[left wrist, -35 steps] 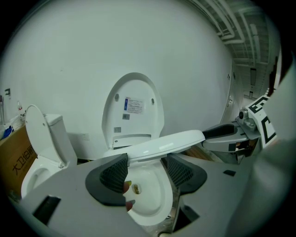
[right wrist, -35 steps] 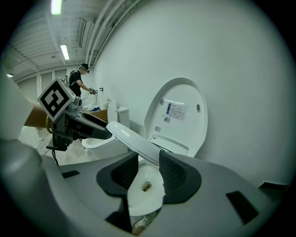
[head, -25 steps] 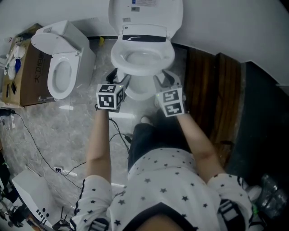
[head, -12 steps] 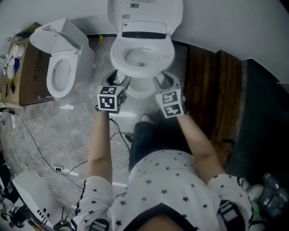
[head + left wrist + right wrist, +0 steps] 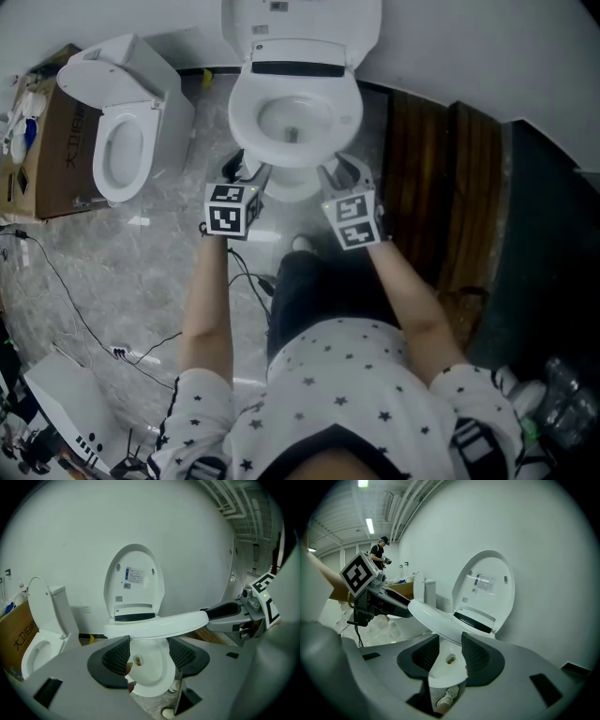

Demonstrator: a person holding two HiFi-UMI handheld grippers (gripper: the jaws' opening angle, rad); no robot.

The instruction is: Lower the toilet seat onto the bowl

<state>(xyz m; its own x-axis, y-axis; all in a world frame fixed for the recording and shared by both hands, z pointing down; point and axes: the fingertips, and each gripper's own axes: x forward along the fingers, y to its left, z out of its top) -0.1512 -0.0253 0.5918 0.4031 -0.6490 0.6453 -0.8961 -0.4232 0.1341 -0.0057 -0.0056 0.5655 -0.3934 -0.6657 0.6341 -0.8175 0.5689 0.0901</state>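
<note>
The white toilet seat (image 5: 243, 114) is partway down, tilted above the bowl (image 5: 295, 120), and the lid (image 5: 300, 28) stands upright against the wall. My left gripper (image 5: 247, 171) is at the seat's front left and my right gripper (image 5: 343, 172) at its front right. In the left gripper view the seat (image 5: 159, 623) lies edge-on across the tips of the left gripper (image 5: 149, 640), whose pads stand apart with only the bowl (image 5: 150, 672) seen between them. The right gripper view shows the same: the seat (image 5: 436, 618) crosses the tips of the right gripper (image 5: 450, 637), and its jaws are open.
A second toilet (image 5: 122, 122) and a cardboard box (image 5: 47, 141) stand to the left. Cables (image 5: 94, 328) run over the marble floor. Dark wooden boards (image 5: 441, 187) lie to the right. A person (image 5: 380, 555) stands far off in the right gripper view.
The seat has swung lower toward the bowl, and both grippers have come down with it and drawn slightly toward the person.
</note>
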